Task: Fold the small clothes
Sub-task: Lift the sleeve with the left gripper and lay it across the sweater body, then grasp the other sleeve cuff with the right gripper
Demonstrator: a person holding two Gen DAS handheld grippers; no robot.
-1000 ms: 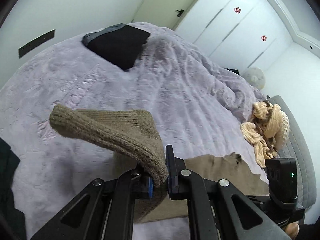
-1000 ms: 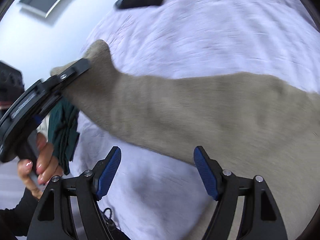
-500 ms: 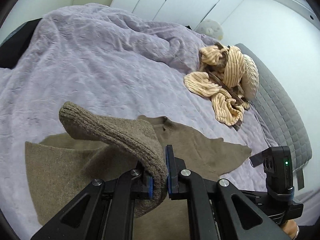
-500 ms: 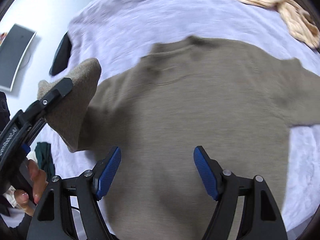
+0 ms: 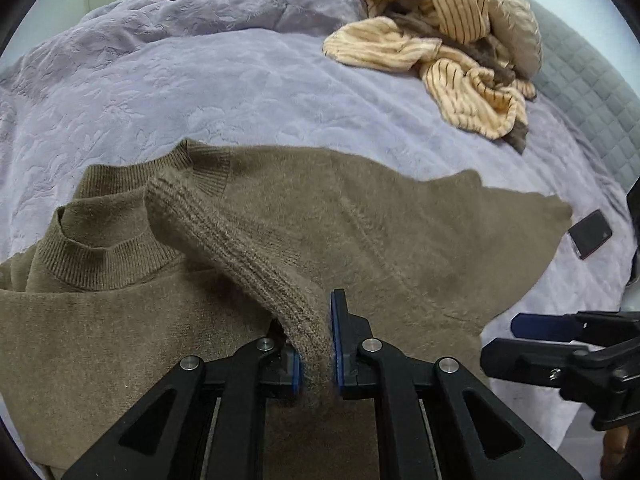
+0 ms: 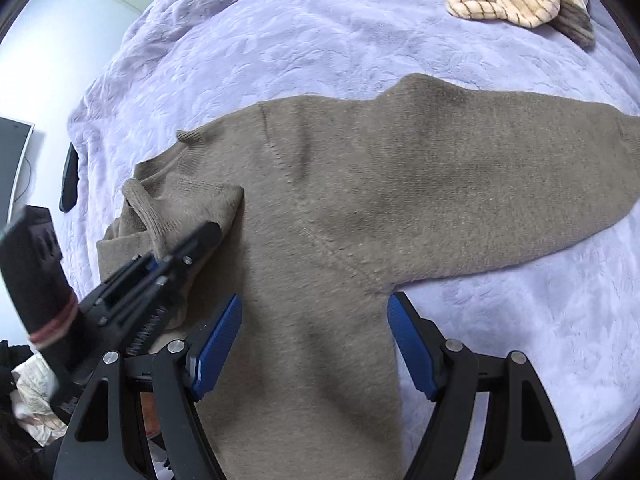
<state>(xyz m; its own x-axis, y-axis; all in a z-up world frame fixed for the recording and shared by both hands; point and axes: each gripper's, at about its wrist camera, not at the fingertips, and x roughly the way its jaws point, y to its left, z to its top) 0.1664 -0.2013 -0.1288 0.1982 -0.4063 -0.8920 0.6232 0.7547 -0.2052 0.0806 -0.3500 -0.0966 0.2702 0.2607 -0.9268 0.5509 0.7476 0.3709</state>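
A brown knit sweater [image 5: 360, 220] lies spread on the lilac bedspread [image 5: 240, 88], collar to the left. My left gripper [image 5: 314, 354] is shut on the ribbed cuff of its left sleeve [image 5: 240, 256], which is folded over the sweater's chest. In the right wrist view the sweater [image 6: 380, 200] fills the middle, its other sleeve stretched out to the right. My right gripper [image 6: 314, 354] is open and empty over the sweater's body, and the left gripper [image 6: 176, 256] shows there at the left, holding the cuff.
A heap of cream striped clothes [image 5: 440, 40] lies at the far right of the bed beside a grey quilted headboard [image 5: 592, 92]. A dark phone [image 5: 590, 234] lies at the right. A dark flat object [image 6: 70, 178] sits at the bed's far left.
My left gripper has carried the cuff across and down onto the sweater's chest, folding the sleeve inward. The right gripper has come closer over the sweater's body and stays open.
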